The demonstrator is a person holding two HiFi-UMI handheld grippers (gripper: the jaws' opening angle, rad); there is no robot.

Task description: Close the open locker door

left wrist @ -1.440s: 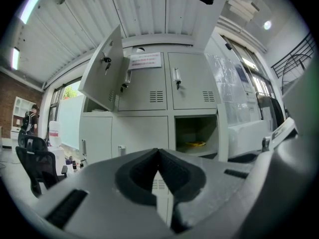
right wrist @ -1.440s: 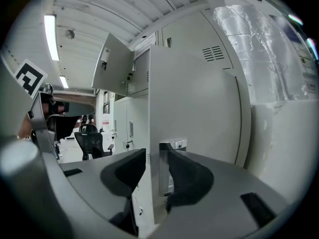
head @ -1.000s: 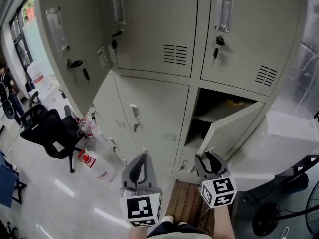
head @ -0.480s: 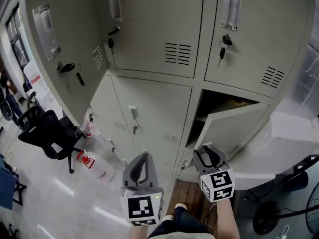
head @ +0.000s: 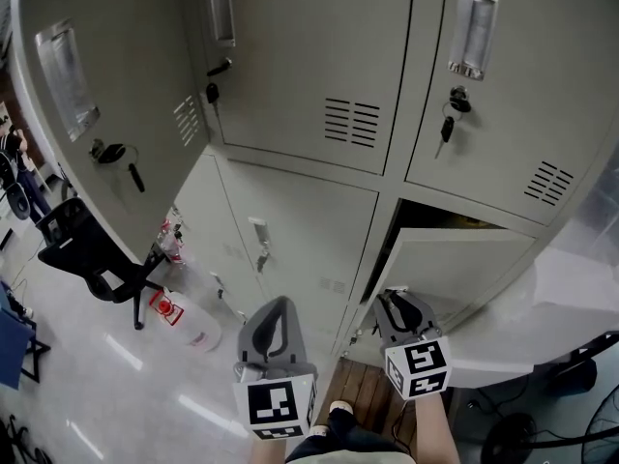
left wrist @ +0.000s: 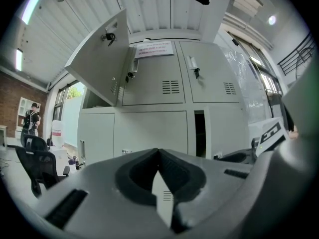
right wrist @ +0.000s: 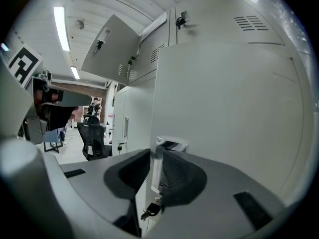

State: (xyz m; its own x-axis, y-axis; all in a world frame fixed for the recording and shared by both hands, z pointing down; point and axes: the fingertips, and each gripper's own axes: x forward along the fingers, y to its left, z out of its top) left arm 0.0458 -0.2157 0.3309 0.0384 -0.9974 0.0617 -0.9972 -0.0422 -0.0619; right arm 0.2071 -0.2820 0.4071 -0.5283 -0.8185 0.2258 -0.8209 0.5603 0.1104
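Observation:
The grey lower locker door (head: 464, 271) stands slightly ajar, with a dark gap (head: 435, 218) showing above it. My right gripper (head: 395, 298) is at the door's free edge. In the right gripper view its jaws (right wrist: 155, 156) are closing, and the door's thin edge (right wrist: 157, 148) fills the narrow gap between them. The door's face (right wrist: 224, 113) takes up the right of that view, and a key (right wrist: 151, 210) hangs below the jaws. My left gripper (head: 276, 304) hangs shut and empty in front of the lower middle locker. In its own view (left wrist: 158, 152) the ajar door (left wrist: 227, 133) is seen.
An upper locker door (head: 87, 104) swings open at the left, above head height. On the floor to the left are a black office chair (head: 87, 249) and a white bottle with a red label (head: 184, 322). A wooden board (head: 363, 394) lies underfoot. A white covered block (head: 571, 298) stands at the right.
The lower door has swung much nearer to shut, and its gap has narrowed. My right gripper moved in with the door's edge and its jaws narrowed. The left gripper stayed put.

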